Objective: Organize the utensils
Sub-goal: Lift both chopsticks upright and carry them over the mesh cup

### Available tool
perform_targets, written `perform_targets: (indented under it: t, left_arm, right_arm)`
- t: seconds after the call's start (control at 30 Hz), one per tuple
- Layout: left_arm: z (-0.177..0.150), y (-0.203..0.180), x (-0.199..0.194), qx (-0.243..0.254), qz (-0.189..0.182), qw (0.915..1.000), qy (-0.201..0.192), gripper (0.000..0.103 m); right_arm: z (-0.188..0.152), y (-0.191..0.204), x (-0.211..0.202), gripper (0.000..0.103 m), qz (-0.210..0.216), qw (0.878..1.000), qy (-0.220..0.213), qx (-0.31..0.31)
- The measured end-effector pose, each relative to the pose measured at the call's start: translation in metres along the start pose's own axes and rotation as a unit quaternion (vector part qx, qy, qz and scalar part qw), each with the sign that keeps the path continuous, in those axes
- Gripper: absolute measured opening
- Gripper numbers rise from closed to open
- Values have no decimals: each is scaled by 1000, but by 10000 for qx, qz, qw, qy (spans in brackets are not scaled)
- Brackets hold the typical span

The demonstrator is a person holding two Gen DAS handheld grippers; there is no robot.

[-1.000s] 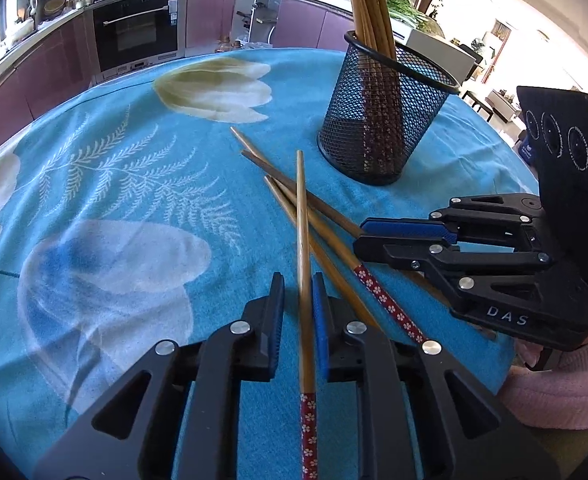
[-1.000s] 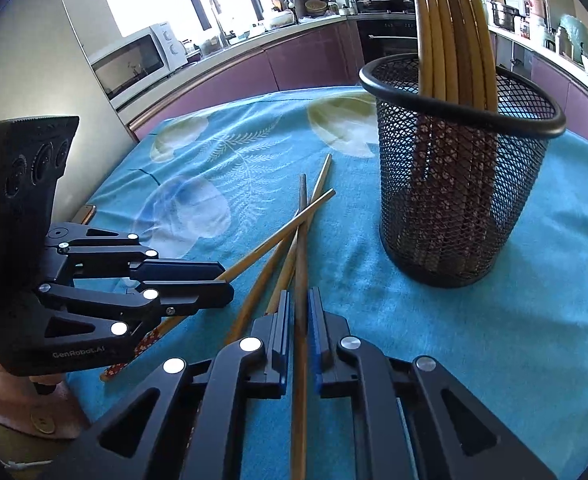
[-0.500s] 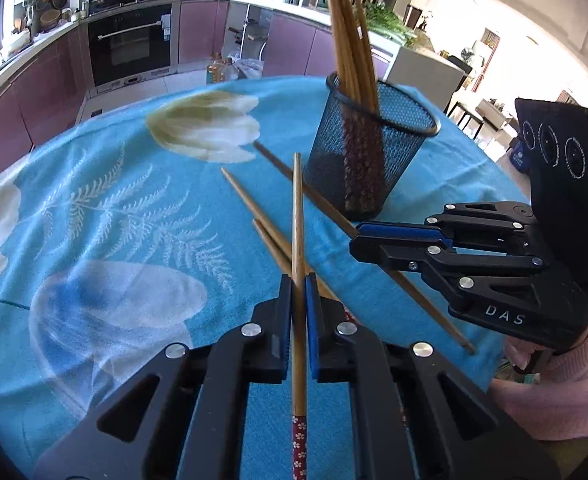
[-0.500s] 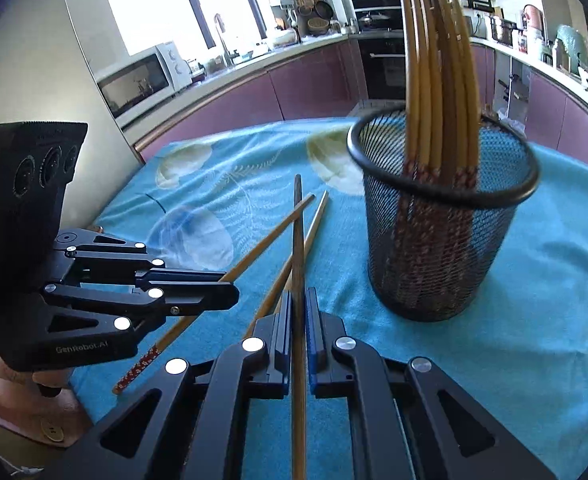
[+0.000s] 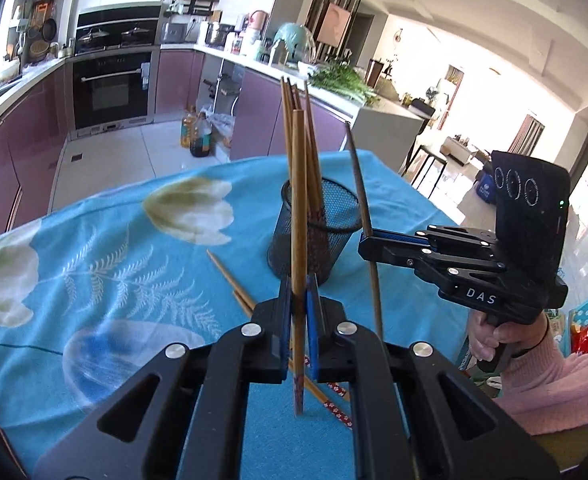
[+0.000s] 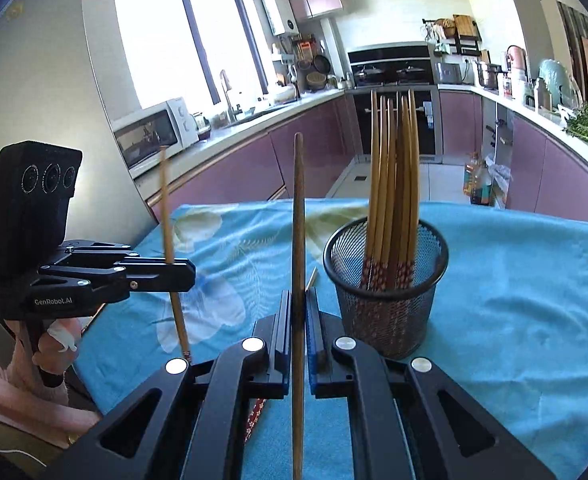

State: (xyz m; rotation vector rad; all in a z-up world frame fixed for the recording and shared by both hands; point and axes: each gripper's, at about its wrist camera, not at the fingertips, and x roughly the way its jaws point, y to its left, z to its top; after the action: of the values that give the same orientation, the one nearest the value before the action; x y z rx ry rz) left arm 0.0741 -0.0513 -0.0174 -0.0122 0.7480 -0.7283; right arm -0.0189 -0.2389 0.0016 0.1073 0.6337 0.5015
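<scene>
Only leftward: loose chopsticks (image 5: 230, 280) on cloth (image 5: 94, 280)

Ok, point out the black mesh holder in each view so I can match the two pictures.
Left wrist view: the black mesh holder stands at centre, just behind the chopstick in the near jaws.
Right wrist view: the holder stands right of centre on the blue tablecloth.
Shared landmark: the bundle of chopsticks standing upright in the holder.

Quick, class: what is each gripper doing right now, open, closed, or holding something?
Left gripper: closed on one chopstick, held upright.
Right gripper: closed on another chopstick, also upright.
</scene>
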Motion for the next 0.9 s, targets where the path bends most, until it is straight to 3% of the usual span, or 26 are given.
perform_targets:
  t: [0.33, 0.9]
  left_arm:
    - [25, -10, -24, 104, -153, 9987, -471, 8]
    - [104, -40, -33, 389, -265, 9917, -1195, 7]
  right_arm:
    - [21, -5, -23, 6, -80, 9988, -464, -114]
    - [74, -8, -51, 6, -337, 9916, -1173, -420]
